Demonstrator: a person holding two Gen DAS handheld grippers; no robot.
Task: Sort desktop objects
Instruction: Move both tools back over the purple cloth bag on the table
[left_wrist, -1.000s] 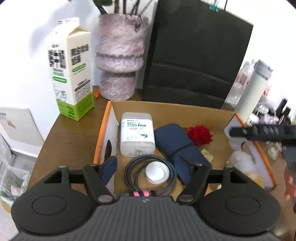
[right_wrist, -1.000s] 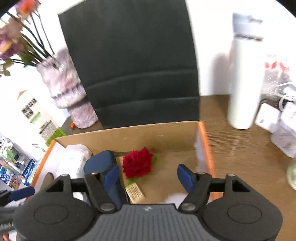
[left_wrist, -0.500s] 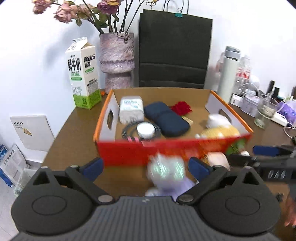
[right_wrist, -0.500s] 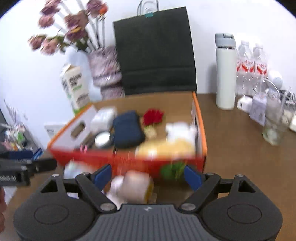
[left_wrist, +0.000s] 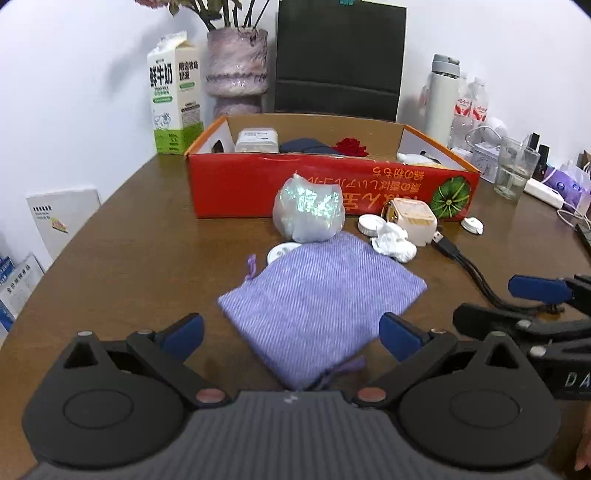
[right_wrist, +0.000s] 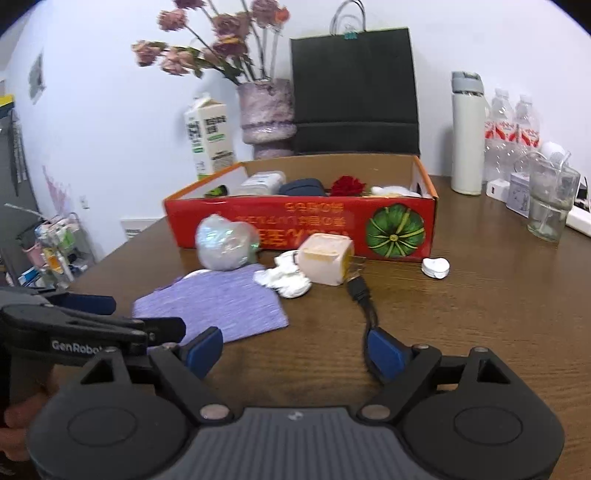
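A purple woven pouch (left_wrist: 321, 306) lies flat on the brown table, in front of a red cardboard box (left_wrist: 332, 192) that holds a navy case, a red rose and a white container. My left gripper (left_wrist: 291, 332) is open and low over the pouch's near corner, with the pouch between its fingers and not pressed. An iridescent bag (left_wrist: 308, 210), a cream cube charger (left_wrist: 412, 216), a crumpled tissue (left_wrist: 393, 242) and white caps lie by the box. My right gripper (right_wrist: 295, 352) is open and holds nothing. A black USB cable (right_wrist: 364, 295) runs to its right finger.
A milk carton (left_wrist: 177, 99), a vase (left_wrist: 236, 74) and a black paper bag (left_wrist: 340, 59) stand behind the box. To the right are a white bottle (left_wrist: 441, 99), water bottles and a glass (left_wrist: 515, 168). The table's left edge drops to shelves.
Both grippers have drawn back from above the box's inside to the near table and sunk lower. Their jaws stand wider than a second ago.
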